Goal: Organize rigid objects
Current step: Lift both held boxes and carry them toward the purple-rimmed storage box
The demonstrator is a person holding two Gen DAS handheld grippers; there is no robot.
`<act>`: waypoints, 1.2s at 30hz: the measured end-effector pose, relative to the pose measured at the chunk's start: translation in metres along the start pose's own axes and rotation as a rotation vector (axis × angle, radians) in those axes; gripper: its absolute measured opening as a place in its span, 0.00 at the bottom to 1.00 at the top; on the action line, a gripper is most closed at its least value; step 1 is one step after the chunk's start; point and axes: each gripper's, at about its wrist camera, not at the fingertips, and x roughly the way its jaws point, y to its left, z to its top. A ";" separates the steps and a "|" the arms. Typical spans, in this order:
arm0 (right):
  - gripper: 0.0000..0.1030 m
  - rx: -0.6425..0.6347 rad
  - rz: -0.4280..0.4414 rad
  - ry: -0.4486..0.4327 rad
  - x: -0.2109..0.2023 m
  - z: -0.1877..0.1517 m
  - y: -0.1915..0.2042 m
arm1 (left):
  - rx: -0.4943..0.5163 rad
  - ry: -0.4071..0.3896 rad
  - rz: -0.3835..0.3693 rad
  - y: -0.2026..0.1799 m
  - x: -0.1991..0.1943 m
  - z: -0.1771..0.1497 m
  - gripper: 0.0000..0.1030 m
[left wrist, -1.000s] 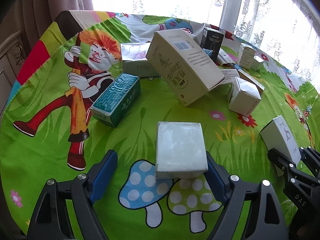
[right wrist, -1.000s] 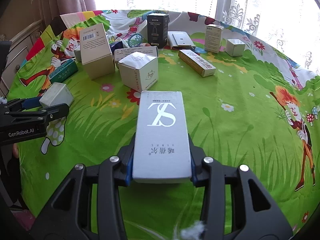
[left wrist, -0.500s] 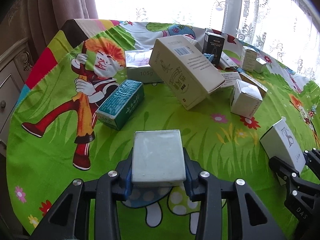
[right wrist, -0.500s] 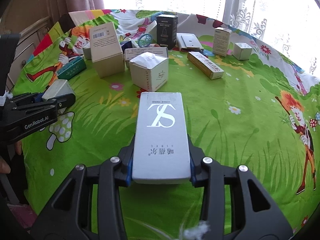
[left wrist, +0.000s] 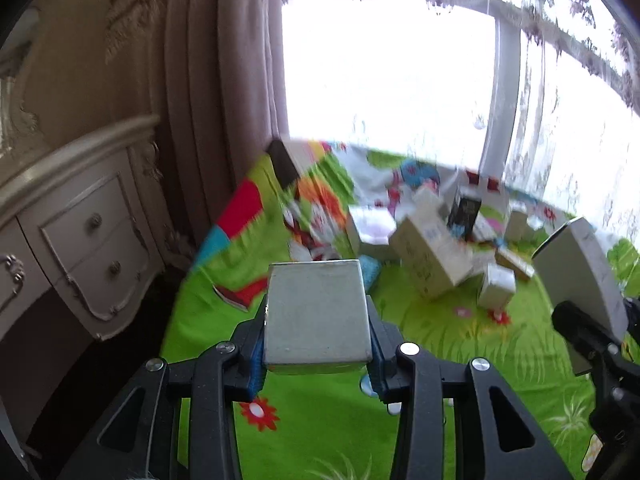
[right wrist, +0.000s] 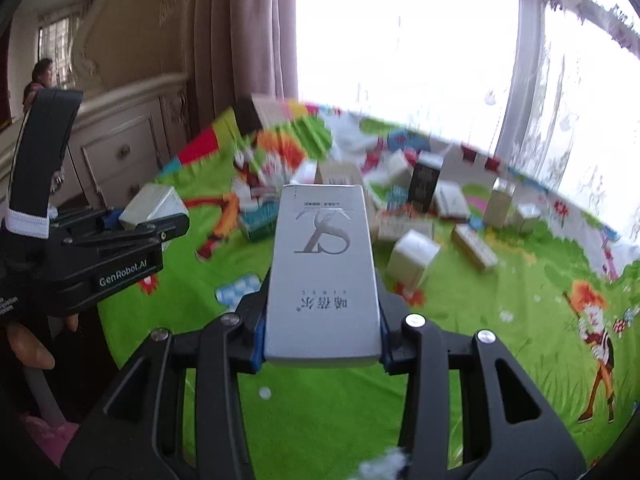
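My left gripper is shut on a small pale grey box and holds it in the air above the near left part of the table. My right gripper is shut on a long silver box with an "S" logo, also lifted clear of the cloth. The left gripper and its box show at the left of the right wrist view. The silver box shows at the right edge of the left wrist view.
A round table with a bright cartoon cloth carries several boxes at the back: a tall beige box, a black box, a white cube box and a teal box. A cream dresser stands left, curtains and window behind.
Both grippers have lifted and tilted upward with their boxes. The table now sits lower and farther in both views, and the window and dresser have come into view.
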 end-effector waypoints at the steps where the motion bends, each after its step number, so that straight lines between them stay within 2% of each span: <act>1: 0.44 -0.006 -0.028 -0.091 -0.017 0.008 0.003 | -0.003 -0.093 0.008 0.002 -0.020 0.008 0.40; 4: 0.44 -0.034 -0.162 -0.309 -0.061 0.024 0.010 | 0.012 -0.305 0.028 0.000 -0.064 0.024 0.40; 6: 0.44 -0.048 -0.250 -0.384 -0.079 0.032 0.010 | 0.028 -0.396 0.020 -0.007 -0.084 0.031 0.40; 8: 0.44 -0.038 -0.302 -0.434 -0.093 0.036 0.006 | 0.046 -0.451 0.002 -0.015 -0.097 0.036 0.40; 16: 0.44 0.041 -0.449 -0.497 -0.137 0.037 -0.034 | 0.087 -0.551 -0.084 -0.047 -0.123 0.051 0.40; 21: 0.44 0.065 -0.542 -0.515 -0.169 0.030 -0.057 | 0.120 -0.584 -0.166 -0.081 -0.142 0.055 0.40; 36: 0.44 0.099 -0.843 -0.460 -0.269 -0.017 -0.122 | 0.335 -0.586 -0.546 -0.235 -0.194 0.012 0.40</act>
